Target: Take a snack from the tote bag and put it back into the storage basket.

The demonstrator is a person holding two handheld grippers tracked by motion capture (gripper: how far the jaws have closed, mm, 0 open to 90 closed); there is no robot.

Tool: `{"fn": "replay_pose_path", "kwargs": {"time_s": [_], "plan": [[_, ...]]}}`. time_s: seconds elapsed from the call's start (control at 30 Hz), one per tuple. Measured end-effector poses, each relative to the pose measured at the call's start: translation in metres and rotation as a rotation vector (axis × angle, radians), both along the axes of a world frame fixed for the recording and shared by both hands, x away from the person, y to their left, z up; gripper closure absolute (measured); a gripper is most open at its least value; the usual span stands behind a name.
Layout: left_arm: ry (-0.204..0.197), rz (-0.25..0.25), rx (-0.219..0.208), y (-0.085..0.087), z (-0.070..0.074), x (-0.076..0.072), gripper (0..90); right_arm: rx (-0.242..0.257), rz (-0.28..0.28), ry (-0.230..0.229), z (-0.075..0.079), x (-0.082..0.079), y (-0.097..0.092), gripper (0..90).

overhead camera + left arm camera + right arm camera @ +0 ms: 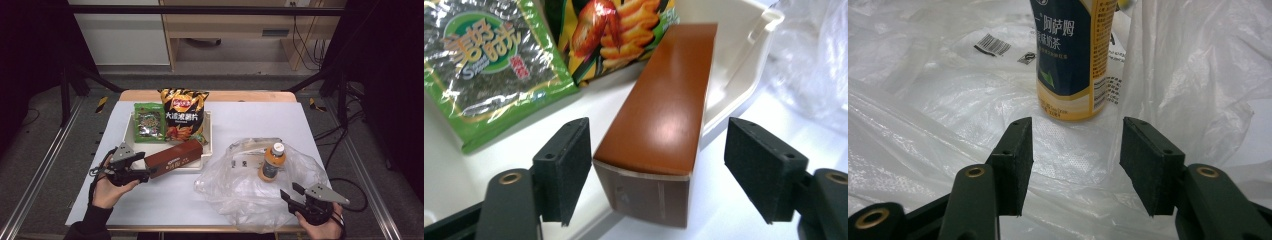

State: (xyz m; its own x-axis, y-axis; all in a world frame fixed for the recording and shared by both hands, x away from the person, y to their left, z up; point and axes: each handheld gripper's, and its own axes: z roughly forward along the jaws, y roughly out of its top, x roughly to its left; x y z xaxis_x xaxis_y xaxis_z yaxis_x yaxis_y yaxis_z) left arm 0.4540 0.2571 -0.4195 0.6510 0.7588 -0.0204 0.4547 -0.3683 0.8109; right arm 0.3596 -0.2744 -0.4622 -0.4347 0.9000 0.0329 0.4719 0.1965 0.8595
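A long brown box (pixel 175 157) (pixel 659 130) lies slanted across the front rim of a cream tray (pixel 207 145) (pixel 749 30), its near end sticking out over the table. My left gripper (pixel 146 167) (pixel 656 137) is open, with that near end between its jaws; a gap shows on both sides. A bottle of yellow drink (pixel 272 161) (pixel 1075 55) stands upright on a crumpled clear plastic bag (pixel 240 190) (pixel 923 125). My right gripper (pixel 295 192) (pixel 1075 130) is open just short of the bottle, above the bag, with nothing between its pads.
In the tray, an orange-and-black crisp bag (pixel 184 112) (pixel 624 25) and a green seaweed snack pack (pixel 149 121) (pixel 489 65) lean at the back. A white sheet (pixel 170 200) covers the table. Dark metal frame rails run along both sides.
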Motion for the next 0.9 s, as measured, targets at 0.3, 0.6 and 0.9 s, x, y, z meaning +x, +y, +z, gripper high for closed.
{"fn": "replay_pose_path", "kwargs": {"time_s": [0.3, 0.6, 0.9], "plan": [[0.003, 0.024, -0.007, -0.003, -0.008, 0.008, 34.7, -0.004, 0.003, 0.002, -0.001, 0.0, 0.0, 47.7], [-0.009, 0.004, -0.035, -0.009, -0.015, 0.021, 34.2, -0.003, 0.007, 0.003, -0.001, 0.001, 0.001, 47.9], [-0.019, 0.017, -0.064, -0.014, -0.022, 0.032, 31.9, -0.003, 0.01, 0.004, -0.002, 0.001, 0.001, 48.0]]}}
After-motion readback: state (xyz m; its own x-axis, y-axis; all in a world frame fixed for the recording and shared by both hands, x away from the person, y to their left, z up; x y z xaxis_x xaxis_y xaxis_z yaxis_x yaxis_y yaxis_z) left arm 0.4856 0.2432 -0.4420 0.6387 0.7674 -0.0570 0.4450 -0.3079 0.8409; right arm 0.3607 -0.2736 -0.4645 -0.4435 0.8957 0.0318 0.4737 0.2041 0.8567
